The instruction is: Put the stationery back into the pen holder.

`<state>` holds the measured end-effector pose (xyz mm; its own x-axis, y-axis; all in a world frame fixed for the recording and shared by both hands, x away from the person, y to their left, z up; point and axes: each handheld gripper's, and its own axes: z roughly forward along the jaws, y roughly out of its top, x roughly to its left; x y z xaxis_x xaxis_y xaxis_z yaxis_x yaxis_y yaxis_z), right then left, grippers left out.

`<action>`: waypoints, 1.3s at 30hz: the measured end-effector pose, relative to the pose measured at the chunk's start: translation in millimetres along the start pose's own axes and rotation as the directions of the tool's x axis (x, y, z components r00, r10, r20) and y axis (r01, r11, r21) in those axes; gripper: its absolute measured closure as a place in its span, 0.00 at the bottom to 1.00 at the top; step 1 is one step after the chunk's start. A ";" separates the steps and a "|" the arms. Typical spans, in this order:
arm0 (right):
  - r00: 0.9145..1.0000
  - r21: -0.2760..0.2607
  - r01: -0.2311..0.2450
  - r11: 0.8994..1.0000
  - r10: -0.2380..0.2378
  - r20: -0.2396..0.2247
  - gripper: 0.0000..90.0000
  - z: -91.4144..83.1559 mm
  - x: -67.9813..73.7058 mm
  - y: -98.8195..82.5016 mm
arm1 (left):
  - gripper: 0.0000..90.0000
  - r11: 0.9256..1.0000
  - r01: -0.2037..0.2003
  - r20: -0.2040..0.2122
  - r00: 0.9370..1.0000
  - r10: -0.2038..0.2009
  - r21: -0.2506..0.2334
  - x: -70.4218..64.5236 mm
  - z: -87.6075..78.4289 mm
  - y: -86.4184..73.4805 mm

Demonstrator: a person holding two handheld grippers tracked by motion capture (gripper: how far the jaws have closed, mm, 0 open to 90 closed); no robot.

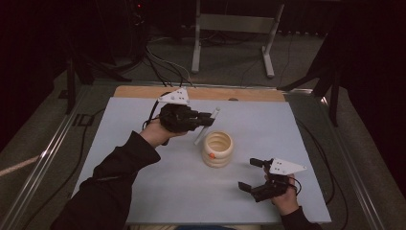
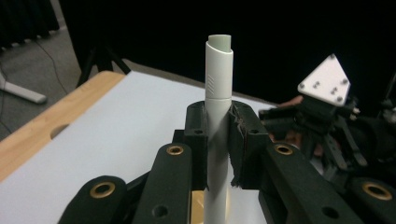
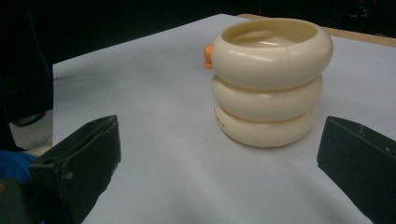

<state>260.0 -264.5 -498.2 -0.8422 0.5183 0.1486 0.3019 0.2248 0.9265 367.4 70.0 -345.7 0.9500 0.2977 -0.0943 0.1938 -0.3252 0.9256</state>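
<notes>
Gripping a white tube [image 2: 218, 107] with clenched jaws, our left gripper [image 1: 207, 119] holds it tilted just behind the cream ringed cup [image 1: 218, 149], which stands mid-tabletop [image 1: 143, 182]. We note our right gripper [image 1: 251, 174] near the cup, jaws released and empty.

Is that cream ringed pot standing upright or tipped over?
Upright: the cream ringed pot rests flat on the grey mat, its open mouth facing up.
</notes>
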 end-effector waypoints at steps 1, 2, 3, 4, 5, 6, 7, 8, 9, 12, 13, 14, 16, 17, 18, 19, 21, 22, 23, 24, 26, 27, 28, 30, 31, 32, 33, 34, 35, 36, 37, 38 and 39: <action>1.000 -0.001 0.001 1.000 -0.001 -0.002 0.00 0.0 0.0 0.0 | 0.88 1.000 0.009 -0.002 1.000 -0.009 -0.024 0.1 2.6 0.7; 1.000 0.000 0.002 1.000 -0.002 -0.002 0.00 -0.1 0.1 0.0 | 0.88 1.000 0.011 -0.001 1.000 -0.011 -0.029 0.5 4.0 1.0; 1.000 -0.001 0.001 1.000 -0.001 -0.002 0.00 -0.1 0.2 0.1 | 0.88 0.999 0.016 0.000 1.000 -0.016 -0.041 0.9 5.4 0.9; 1.000 0.000 -0.001 1.000 0.001 -0.002 0.00 -0.2 0.3 0.1 | 0.88 0.998 0.022 -0.005 1.000 -0.023 -0.058 1.3 6.8 0.7; 1.000 0.000 0.000 1.000 0.000 -0.002 0.00 -0.1 0.3 0.2 | 0.88 0.997 0.028 -0.006 1.000 -0.029 -0.068 1.8 8.3 0.6; 1.000 0.000 0.000 1.000 0.000 -0.001 0.00 -0.2 0.3 0.2 | 0.88 0.996 0.031 -0.006 0.999 -0.031 -0.081 2.2 9.7 0.1; 1.000 -0.001 0.000 1.000 0.000 -0.002 0.00 -0.3 0.4 0.2 | 0.88 0.995 0.033 -0.012 0.999 -0.034 -0.096 2.5 11.2 -0.7; 1.000 -0.001 0.002 1.000 -0.002 -0.001 0.00 -0.3 0.3 0.2 | 0.88 0.994 0.040 -0.009 0.999 -0.041 -0.104 2.9 12.9 -1.5; 1.000 -0.001 0.002 1.000 -0.002 -0.001 0.00 -0.4 0.2 0.1 | 0.88 0.992 0.041 -0.010 0.999 -0.043 -0.117 3.1 14.7 -2.5; 1.000 -0.001 0.002 1.000 -0.002 0.000 0.00 -0.6 -0.1 0.2 | 0.88 0.987 0.048 0.000 0.999 -0.049 -0.153 4.4 20.0 -6.0; 1.000 -0.001 0.001 1.000 -0.001 -0.001 0.00 -0.6 -0.2 0.1 | 0.88 0.985 0.050 -0.002 0.999 -0.051 -0.165 5.0 21.4 -7.2; 1.000 -0.001 0.002 1.000 -0.002 -0.001 0.00 -0.6 -0.2 0.1 | 0.88 0.982 0.053 0.001 0.999 -0.054 -0.179 5.6 23.1 -8.5; 1.000 -0.001 0.001 1.000 -0.001 -0.001 0.00 -0.8 -0.1 0.2 | 0.88 0.980 0.059 -0.002 0.998 -0.060 -0.191 6.6 26.0 -10.5; 1.000 -0.001 0.003 1.000 -0.003 0.000 0.00 -0.9 -0.1 0.2 | 0.88 0.978 0.068 0.007 0.998 -0.068 -0.197 7.5 27.4 -11.5; 1.000 -0.001 0.003 1.000 -0.003 0.000 0.00 -0.9 -0.1 0.2 | 0.88 0.978 0.068 0.007 0.998 -0.068 -0.197 7.5 27.4 -11.5; 1.000 -0.001 0.002 1.000 -0.002 0.000 0.00 -0.9 -0.1 0.2 | 0.88 0.975 0.068 0.004 0.998 -0.069 -0.211 8.0 30.3 -13.0; 1.000 0.000 0.001 1.000 -0.001 -0.001 0.00 -1.0 -0.2 0.2 | 0.88 0.972 0.068 0.006 0.998 -0.068 -0.226 8.3 32.6 -14.1; 1.000 0.000 0.001 1.000 -0.001 -0.001 0.00 -1.0 -0.2 0.2 | 0.88 0.971 0.058 -0.005 0.998 -0.061 -0.232 8.2 33.7 -14.8; 1.000 0.000 0.003 1.000 -0.003 -0.001 0.00 -0.9 -0.1 0.3 | 0.88 0.970 0.055 -0.004 0.998 -0.058 -0.236 8.4 34.6 -15.4; 1.000 0.000 0.003 1.000 -0.003 -0.001 0.00 -0.9 0.0 0.3 | 0.88 0.967 0.059 -0.006 0.998 -0.062 -0.246 8.9 36.1 -16.7; 1.000 0.000 0.004 1.000 -0.004 0.000 0.00 -1.0 0.1 0.3 | 0.88 0.963 0.062 -0.011 0.998 -0.067 -0.261 9.3 39.0 -19.3; 1.000 -0.001 0.007 1.000 -0.007 0.000 0.00 -1.0 0.0 0.3 | 0.88 0.963 0.058 -0.021 0.998 -0.066 -0.264 9.8 40.5 -21.1; 1.000 0.000 0.009 1.000 -0.009 0.002 0.00 -1.1 0.2 0.4 | 0.88 0.958 0.066 -0.024 0.997 -0.075 -0.278 10.4 42.0 -23.5; 1.000 0.000 0.008 1.000 -0.008 -0.001 0.00 -1.1 0.2 0.4 | 0.88 0.955 0.053 -0.037 0.997 -0.067 -0.293 10.8 45.1 -28.8; 1.000 0.000 0.009 1.000 -0.009 0.000 0.00 -1.2 0.4 0.5 | 0.88 0.953 0.057 -0.033 0.997 -0.070 -0.299 11.5 46.3 -31.0; 1.000 -0.001 0.009 1.000 -0.009 -0.001 0.00 -1.2 0.3 0.5 | 0.88 0.951 0.063 -0.027 0.997 -0.074 -0.303 12.0 47.4 -32.4; 1.000 -0.001 0.007 1.000 -0.007 -0.003 0.00 -1.2 0.2 0.5 | 0.88 0.948 0.066 -0.029 0.996 -0.078 -0.311 12.4 48.9 -34.9; 1.000 -0.001 0.008 1.000 -0.008 -0.002 0.00 -1.2 0.0 0.4 | 0.88 0.948 0.068 -0.027 0.996 -0.080 -0.312 12.7 50.0 -36.0; 1.000 -0.001 0.009 1.000 -0.009 -0.002 0.00 -1.2 0.0 0.4 | 0.88 0.949 0.065 -0.029 0.997 -0.077 -0.308 13.0 51.3 -37.6; 1.000 -0.001 0.009 1.000 -0.009 -0.002 0.00 -1.2 0.0 0.4 | 0.88 0.949 0.065 -0.029 0.997 -0.077 -0.308 13.0 51.3 -37.6; 1.000 -0.001 0.008 1.000 -0.008 -0.003 0.00 -1.2 0.0 0.4 | 0.88 0.952 0.065 -0.031 0.997 -0.078 -0.300 13.3 54.0 -40.7; 1.000 -0.001 0.009 1.000 -0.009 -0.002 0.00 -1.3 0.1 0.4 | 0.88 0.953 0.064 -0.032 0.997 -0.077 -0.296 13.4 55.4 -42.3; 1.000 -0.002 0.008 1.000 -0.008 -0.003 0.00 -1.2 0.1 0.4 | 0.88 0.954 0.067 -0.033 0.996 -0.080 -0.293 13.8 56.5 -43.8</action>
<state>259.6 -265.4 -497.5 -0.8458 0.5143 0.1420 0.2941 0.2274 0.9283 385.8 37.7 -408.3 0.9227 0.3527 -0.1557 0.1764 -0.0271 0.9839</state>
